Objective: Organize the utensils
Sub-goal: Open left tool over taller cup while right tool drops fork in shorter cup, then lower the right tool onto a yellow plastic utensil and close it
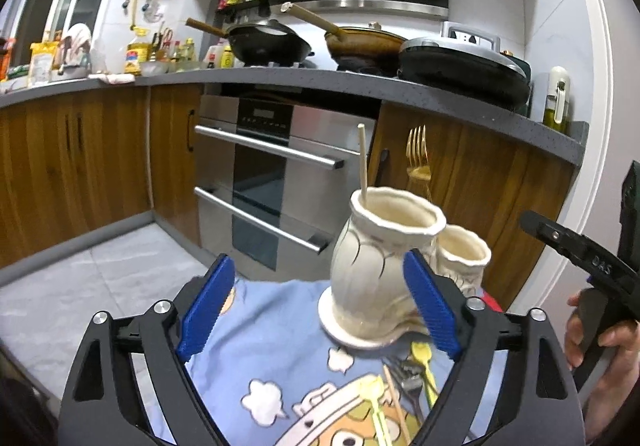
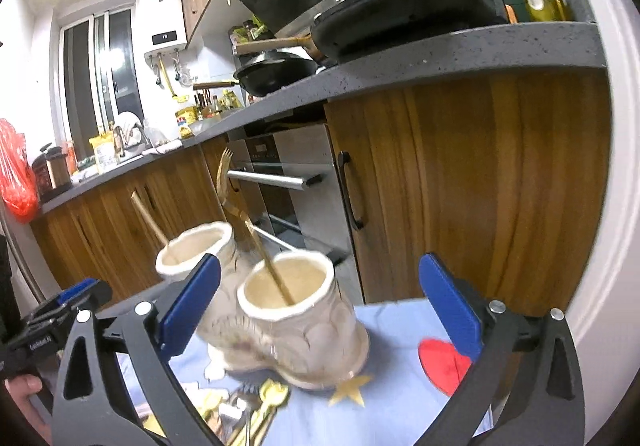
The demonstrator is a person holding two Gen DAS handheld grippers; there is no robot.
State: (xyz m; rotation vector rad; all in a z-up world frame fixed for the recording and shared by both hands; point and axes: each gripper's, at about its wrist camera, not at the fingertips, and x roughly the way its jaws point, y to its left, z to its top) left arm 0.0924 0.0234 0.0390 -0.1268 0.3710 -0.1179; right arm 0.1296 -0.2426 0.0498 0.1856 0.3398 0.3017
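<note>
Left tool (image 1: 320,310) gaping wide at lower centre of its view, grasping nothing; right tool (image 2: 320,310) likewise spread and empty. Just beyond, at centre right, standing on the blue cartoon cloth (image 1: 264,326) over the worktop: a cream ceramic double holder (image 1: 372,266), chopstick (image 1: 363,161) leaning in the taller cup, gold fork (image 2: 240,213) slanting in the shorter cup (image 2: 288,286). Loose utensils (image 1: 404,378) lying heaped low in the frame, just before the holder's base. Likely risks: nudging the holder with a spread finger and tipping it; pinching several tangled pieces together; snagging the cloth and dragging everything.
</note>
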